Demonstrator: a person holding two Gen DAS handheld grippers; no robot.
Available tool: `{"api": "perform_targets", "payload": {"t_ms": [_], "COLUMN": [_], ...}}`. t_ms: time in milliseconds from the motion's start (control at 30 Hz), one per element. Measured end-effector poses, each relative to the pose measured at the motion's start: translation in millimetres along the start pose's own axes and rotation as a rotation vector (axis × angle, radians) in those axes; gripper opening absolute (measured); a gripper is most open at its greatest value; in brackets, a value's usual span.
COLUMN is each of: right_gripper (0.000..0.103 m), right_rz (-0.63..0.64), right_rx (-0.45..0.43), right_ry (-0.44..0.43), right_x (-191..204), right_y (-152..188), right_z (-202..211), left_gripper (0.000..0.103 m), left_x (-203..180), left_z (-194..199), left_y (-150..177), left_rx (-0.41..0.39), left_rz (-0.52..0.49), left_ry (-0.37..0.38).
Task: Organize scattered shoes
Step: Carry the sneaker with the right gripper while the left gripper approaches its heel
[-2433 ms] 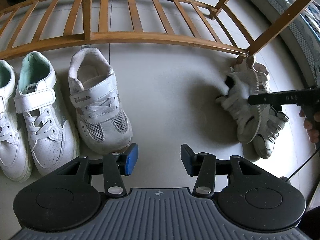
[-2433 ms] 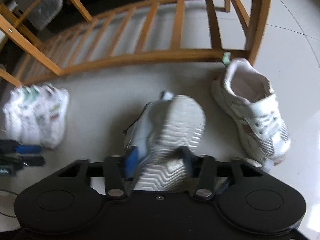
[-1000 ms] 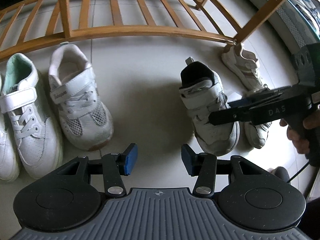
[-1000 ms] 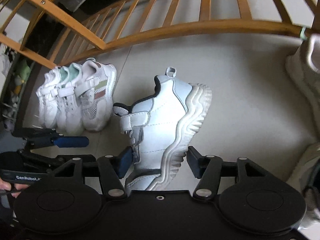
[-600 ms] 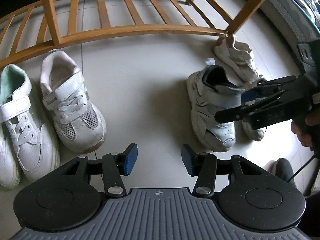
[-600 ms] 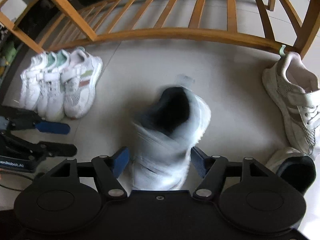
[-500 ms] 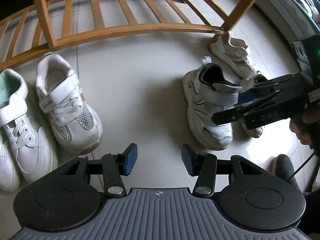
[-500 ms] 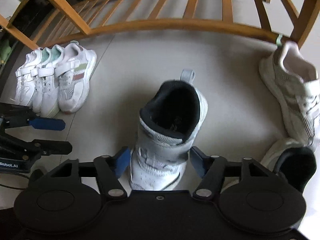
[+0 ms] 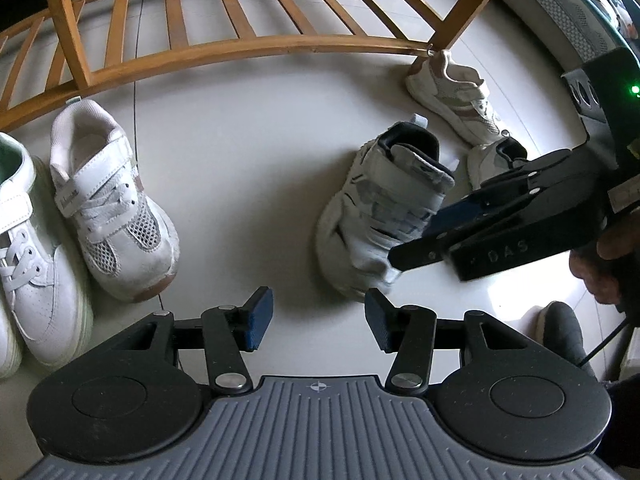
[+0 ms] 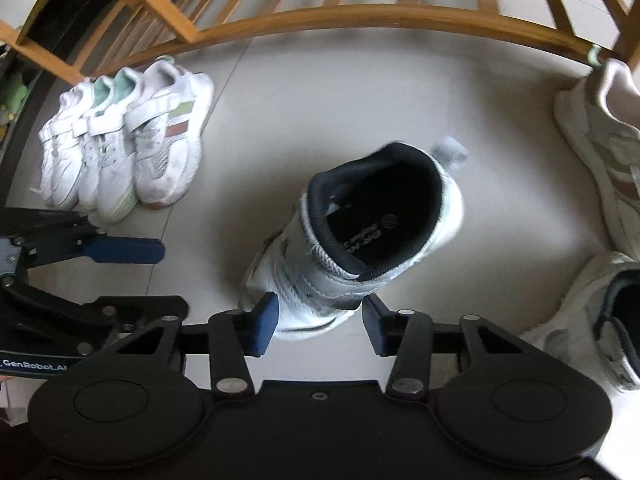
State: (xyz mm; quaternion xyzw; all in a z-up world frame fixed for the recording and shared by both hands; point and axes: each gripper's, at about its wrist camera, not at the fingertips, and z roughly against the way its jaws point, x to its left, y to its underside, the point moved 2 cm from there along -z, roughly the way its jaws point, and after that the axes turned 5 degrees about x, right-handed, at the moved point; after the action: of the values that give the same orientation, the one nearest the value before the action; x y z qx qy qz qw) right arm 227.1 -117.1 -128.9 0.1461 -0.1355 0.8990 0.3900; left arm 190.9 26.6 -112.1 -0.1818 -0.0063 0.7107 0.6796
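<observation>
The dark-lined shoe [image 10: 352, 248] now stands sole-down on the floor [image 9: 248, 168] in mid-scene, toe toward the near edge; a second ago it lay on its side between the pads of the right claw [image 10: 318, 320]. It is upright but angled, well apart from the sorted row [image 10: 124, 140] of white shoes at far left, so placement is judged incomplete.

Right claw: jaws closing, with the toe of the shoe between them. The left pad touches or nearly touches the toe; the right pad shows a thin gap. No firm grip is visible yet. The closing motion suggests a re-grasp to carry the shoe toward the row.

Left claw [image 9: 318, 320]: jaws opening slightly, about half open, nothing between them. It hangs over bare floor between the row and the shoe.

Surroundings, largest first:
- Wooden rack [image 9: 240, 44]: its curved rail bounds the far side of the floor.
- Beige-striped shoe [image 9: 452, 96]: at the rack's right post, unsorted.
- Second dark-lined shoe [image 10: 600, 312]: at near right, just beside the working shoe, probably its mate.

Obstruction: the left claw sits in the path from the shoe to the row.
</observation>
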Motion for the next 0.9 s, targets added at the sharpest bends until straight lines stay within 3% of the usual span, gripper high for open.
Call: {"api": "perform_targets", "payload": {"t_ms": [233,567,900], "right_gripper": [0.050,0.064,0.064], "right_rz": [0.141,0.291,0.480], "right_rx": [-0.028,-0.152,-0.161], "right_ry": [0.048,0.145,0.189], "right_x": [15,12,20], "right_y": [9,21,15], "right_z": [14,48,43], "left_gripper": [0.054,0.053,0.053], "left_x": [-3,-11,-17], "left_z": [-4,-13,-23], "left_y": [-3,-6,-9], "left_rx": [0.000,0.020,0.021], "left_rz": [-0.004,-0.029,-0.031], "left_ry": [-0.005,-0.035,-0.065]}}
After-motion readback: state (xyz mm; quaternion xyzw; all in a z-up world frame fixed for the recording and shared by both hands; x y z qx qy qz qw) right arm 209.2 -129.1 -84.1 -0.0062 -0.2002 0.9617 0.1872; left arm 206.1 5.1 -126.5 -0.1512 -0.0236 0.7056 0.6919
